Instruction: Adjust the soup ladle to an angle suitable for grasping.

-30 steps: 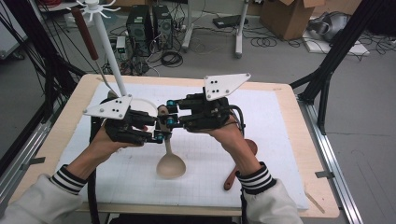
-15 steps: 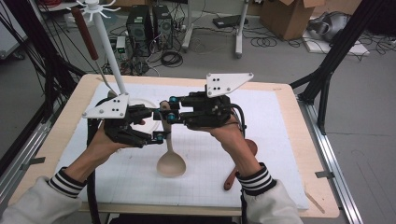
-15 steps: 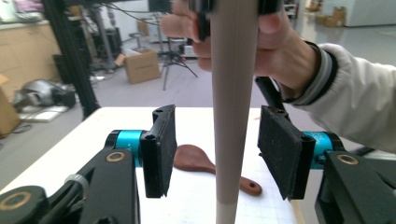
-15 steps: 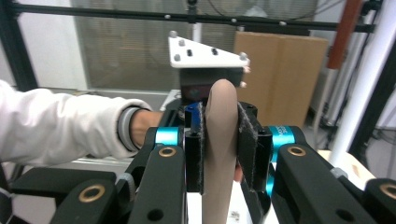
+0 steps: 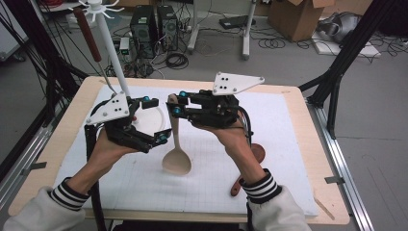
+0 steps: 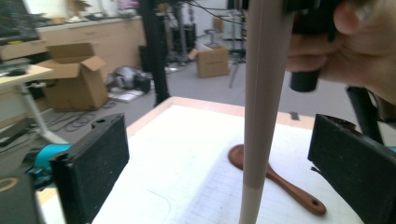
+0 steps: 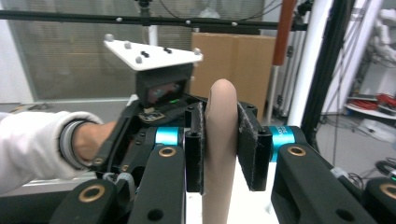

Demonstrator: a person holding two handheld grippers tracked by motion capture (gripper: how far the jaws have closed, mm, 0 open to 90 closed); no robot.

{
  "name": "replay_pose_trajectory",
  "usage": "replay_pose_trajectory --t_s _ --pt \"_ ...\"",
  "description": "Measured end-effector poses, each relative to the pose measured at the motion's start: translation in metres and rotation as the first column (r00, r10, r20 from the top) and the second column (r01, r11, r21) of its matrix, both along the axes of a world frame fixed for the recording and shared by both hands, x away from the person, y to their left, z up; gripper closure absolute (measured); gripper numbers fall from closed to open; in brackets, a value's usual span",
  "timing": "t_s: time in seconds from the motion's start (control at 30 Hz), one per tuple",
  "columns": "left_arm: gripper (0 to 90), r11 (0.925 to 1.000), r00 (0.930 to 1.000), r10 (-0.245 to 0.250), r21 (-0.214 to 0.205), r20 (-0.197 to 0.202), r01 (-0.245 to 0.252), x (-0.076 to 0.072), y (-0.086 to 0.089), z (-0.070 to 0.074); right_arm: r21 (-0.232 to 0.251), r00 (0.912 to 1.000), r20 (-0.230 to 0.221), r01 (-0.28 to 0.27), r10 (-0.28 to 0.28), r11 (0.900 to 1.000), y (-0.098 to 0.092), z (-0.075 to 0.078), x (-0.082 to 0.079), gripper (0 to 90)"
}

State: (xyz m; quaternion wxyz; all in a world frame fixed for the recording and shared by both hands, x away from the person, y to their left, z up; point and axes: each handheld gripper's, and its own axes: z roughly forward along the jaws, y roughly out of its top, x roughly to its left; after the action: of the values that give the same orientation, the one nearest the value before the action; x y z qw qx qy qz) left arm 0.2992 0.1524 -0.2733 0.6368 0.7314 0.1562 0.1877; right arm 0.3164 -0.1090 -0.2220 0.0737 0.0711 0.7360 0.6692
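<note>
Your right hand-held gripper [image 7: 220, 149] clamped on handle of pale wooden spoon [image 5: 176, 156], bowl hanging down over bench [image 5: 298, 144]. Your left hand-held gripper [image 6: 219, 172] jaws just opened, wide apart either side of handle, not touching. Spoon bowl cut off in both gripper views. Brown spoon [image 6: 280, 182] behind handle, partly hidden.

pale wooden spoon [image 5: 175, 144] hangs upright (bowl down) above the mat.

The high view looks down on the table [image 5: 308, 144]; both claw views, close in, share the spoon handle [image 6: 261, 93].
</note>
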Motion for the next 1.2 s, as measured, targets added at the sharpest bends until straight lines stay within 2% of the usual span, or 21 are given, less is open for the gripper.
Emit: replay_pose_trajectory --t_s 0.17,0.3,0.43,0.5,0.63,0.77,0.87,1.0,1.13,1.2 --pt "1.7 0.999 0.999 0.044 0.006 0.002 -0.044 -0.002 -0.002 0.002 0.022 0.9988 -0.015 0.048 -0.047 0.9986 0.002 0.0 0.0 74.5" --pt "1.7 0.9933 0.9921 0.115 0.004 0.049 -0.116 -0.007 -0.007 0.002 0.03 0.9952 -0.019 0.097 -0.096 0.9949 0.005 0.001 -0.001 74.5" --pt "2.4 0.9894 0.9861 0.144 0.006 0.084 -0.145 -0.011 -0.013 0.002 0.029 0.9902 -0.029 0.137 -0.137 0.9901 0.008 0.001 -0.001 74.4" --pt "2.4 0.9888 0.9858 0.149 0.004 0.078 -0.149 -0.011 -0.016 0.002 0.031 0.988 -0.031 0.152 -0.151 0.9878 0.009 0.001 0.0 74.4" --pt "2.4 0.9826 0.9812 0.185 -0.022 0.053 -0.184 -0.009 -0.019 0.001 0.037 0.9809 -0.043 0.191 -0.19 0.9809 0.011 0.0 0.0 74.4" --pt "7.6 0.981 0.9802 0.192 -0.036 0.048 -0.191 -0.008 -0.022 0.0 0.049 0.9759 -0.035 0.217 -0.216 0.9749 0.014 0.0 -0.001 74.4" --pt "10.0 0.9783 0.9765 0.205 -0.045 0.067 -0.202 -0.01 -0.025 0.001 0.05 0.9727 -0.035 0.231 -0.229 0.9717 0.015 -0.001 -0.001 74.4" --pt "15.0 0.978 0.9761 0.203 -0.067 0.078 -0.198 -0.011 -0.027 0.002 0.054 0.9677 -0.047 0.25 -0.248 0.9667 0.018 -0.002 -0.001 74.4" --pt "19.1 0.9746 0.9736 0.213 -0.087 0.082 -0.206 -0.012 -0.028 0.004 0.058 0.9664 -0.049 0.255 -0.252 0.9652 0.019 -0.002 0.0 74.5" --pt "23.7 0.9749 0.9747 0.212 -0.086 0.072 -0.205 -0.011 -0.028 0.005 0.058 0.9662 -0.049 0.256 -0.253 0.965 0.019 -0.002 -0.001 74.5"
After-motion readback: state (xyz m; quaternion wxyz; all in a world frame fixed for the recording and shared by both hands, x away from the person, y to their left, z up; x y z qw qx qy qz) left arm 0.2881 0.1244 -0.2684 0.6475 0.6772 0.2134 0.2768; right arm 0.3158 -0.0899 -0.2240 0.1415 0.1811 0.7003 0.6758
